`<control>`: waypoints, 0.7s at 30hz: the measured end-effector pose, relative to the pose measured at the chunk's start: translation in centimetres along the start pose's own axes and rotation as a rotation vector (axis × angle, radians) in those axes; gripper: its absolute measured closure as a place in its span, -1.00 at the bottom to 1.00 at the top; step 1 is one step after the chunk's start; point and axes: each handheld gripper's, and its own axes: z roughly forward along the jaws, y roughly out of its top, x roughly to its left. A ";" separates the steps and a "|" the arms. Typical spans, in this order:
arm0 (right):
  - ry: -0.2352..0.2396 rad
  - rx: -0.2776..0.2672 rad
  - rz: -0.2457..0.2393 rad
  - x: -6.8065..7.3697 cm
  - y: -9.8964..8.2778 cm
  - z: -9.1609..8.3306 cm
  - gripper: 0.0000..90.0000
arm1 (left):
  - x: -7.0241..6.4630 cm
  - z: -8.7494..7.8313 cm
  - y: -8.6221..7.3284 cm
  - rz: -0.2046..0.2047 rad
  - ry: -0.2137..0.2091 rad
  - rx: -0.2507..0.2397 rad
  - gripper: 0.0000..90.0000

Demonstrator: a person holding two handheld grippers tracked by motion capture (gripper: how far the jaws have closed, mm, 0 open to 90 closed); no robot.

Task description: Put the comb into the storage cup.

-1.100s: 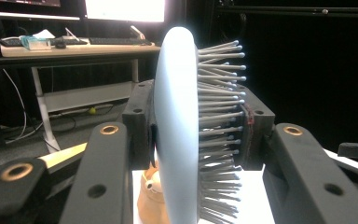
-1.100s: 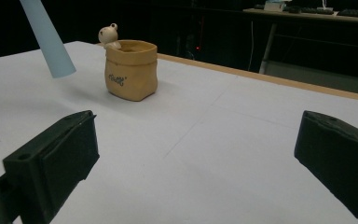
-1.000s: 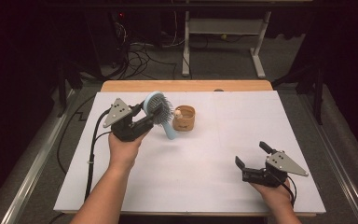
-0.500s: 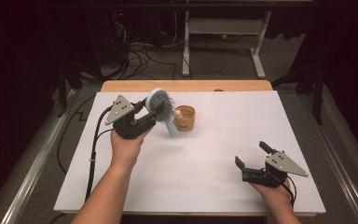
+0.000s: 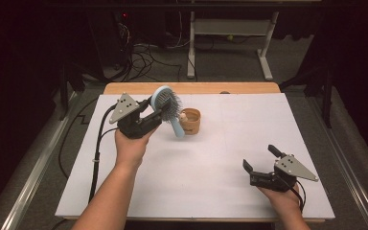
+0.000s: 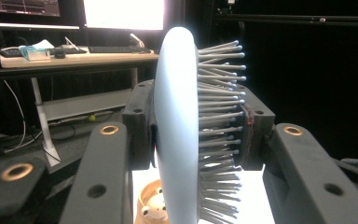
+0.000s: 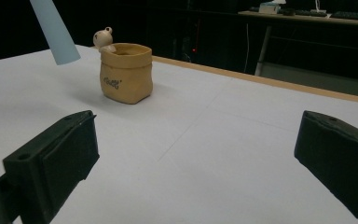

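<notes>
My left gripper (image 5: 159,109) is held above the left back part of the table, shut on the head of a light blue hairbrush (image 5: 166,102). The jaws press its smooth back (image 6: 175,121) and its grey bristles (image 6: 219,116). The brush handle (image 5: 177,128) slants down to just left of a small tan sack-shaped pot (image 5: 190,122) with a little figure on its rim. My right gripper (image 5: 260,158) rests low at the front right, open and holding nothing. In the right gripper view, the pot (image 7: 125,77) and the handle tip (image 7: 54,32) lie beyond that gripper (image 7: 198,158).
A white sheet (image 5: 220,191) covers the wooden table, whose bare edge (image 5: 191,88) shows at the back. A cable (image 5: 97,153) trails from the left gripper off the table's left side. Desk legs and cables stand on the floor behind.
The left gripper and the brush have edged slightly up and to the right. The right gripper has stayed still.
</notes>
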 end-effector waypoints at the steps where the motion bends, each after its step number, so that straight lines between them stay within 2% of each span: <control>1: -0.001 0.001 0.000 0.0 0.0 0.0 -0.99 | -0.1 0.1 0.0 -0.009 0.003 -0.003 0.28; 2: -0.002 0.001 0.001 -0.1 0.0 0.0 -0.99 | -0.2 0.1 0.0 -0.004 0.003 -0.002 0.28; 3: -0.003 0.001 0.005 -0.1 0.0 0.0 -0.99 | -0.3 0.2 0.1 -0.020 0.009 -0.005 0.28; 4: -0.004 0.000 0.007 -0.1 0.0 0.0 -0.99 | -0.3 0.3 0.1 -0.005 0.003 -0.003 0.28; 21: -0.002 0.001 0.001 0.1 0.0 0.0 -0.99 | -1.8 1.8 -0.2 -0.022 -0.015 -0.011 0.28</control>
